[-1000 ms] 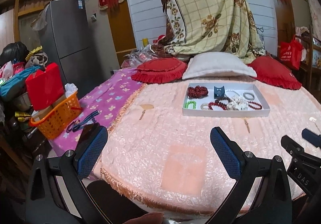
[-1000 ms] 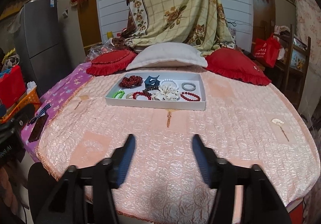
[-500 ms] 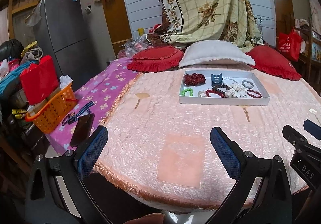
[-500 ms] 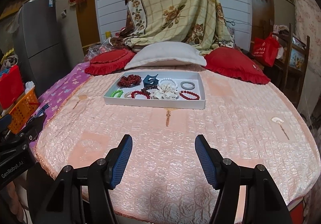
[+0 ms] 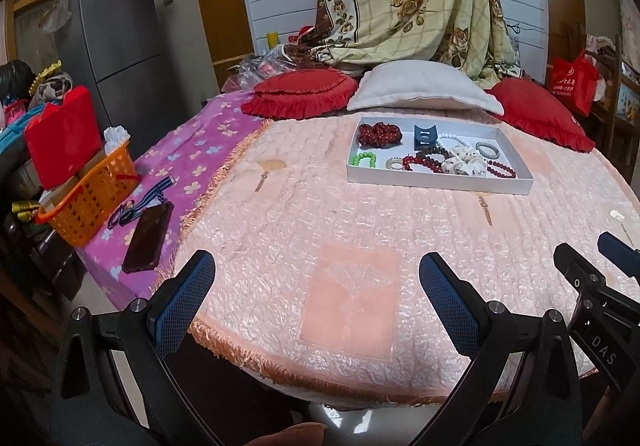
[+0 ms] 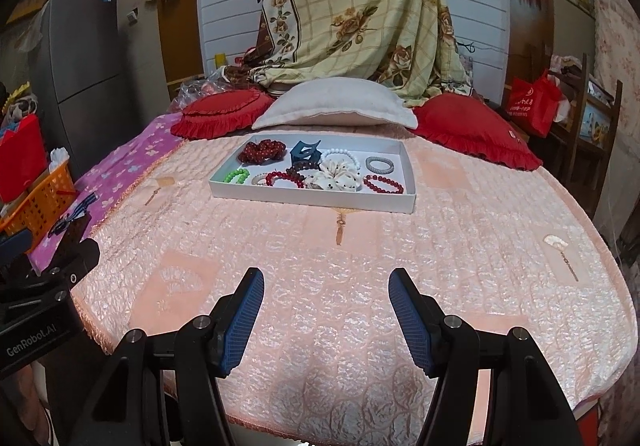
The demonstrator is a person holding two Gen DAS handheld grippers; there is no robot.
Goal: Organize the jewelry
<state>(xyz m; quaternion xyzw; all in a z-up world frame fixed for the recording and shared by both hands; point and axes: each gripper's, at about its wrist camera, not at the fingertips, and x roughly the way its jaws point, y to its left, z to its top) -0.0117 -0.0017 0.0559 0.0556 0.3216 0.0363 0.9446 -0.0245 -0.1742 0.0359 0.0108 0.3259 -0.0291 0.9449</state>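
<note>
Right wrist view: white tray point(image 6: 312, 200) sits on the bed point(image 6: 360, 286) at 12 o'clock from my right tongs point(image 6: 326, 312), well apart, just short of the pillows. All jewelry is inside it. Dark red bead cluster point(image 6: 262, 151) at the tray's 10 o'clock corner, blue claw clip point(image 6: 305, 152) beside it, green bead bracelet point(image 6: 236, 176) at 8 o'clock, cream scrunchie point(image 6: 338, 175) mid-tray, grey bangle point(image 6: 379, 165) and a red bead strand point(image 6: 383, 184) on the 3 o'clock side.

Handling, my read: everything is light. Bead strands look limp and smooth, so they'll likely slip; I'd pinch across the strand, not on a single bead. Scrunchie is soft, grab the bulk. Clip and bangle look rigid; take the bangle across its rim. Items overlap mid-tray, so snagging a neighbour is the risk.

Pose: right tongs spread, empty, low over the bed's near edge, aimed at the tray. Left tongs point(image 5: 316, 294) spread wider, empty, same height at the near edge, tray at their 1 o'clock.
</note>
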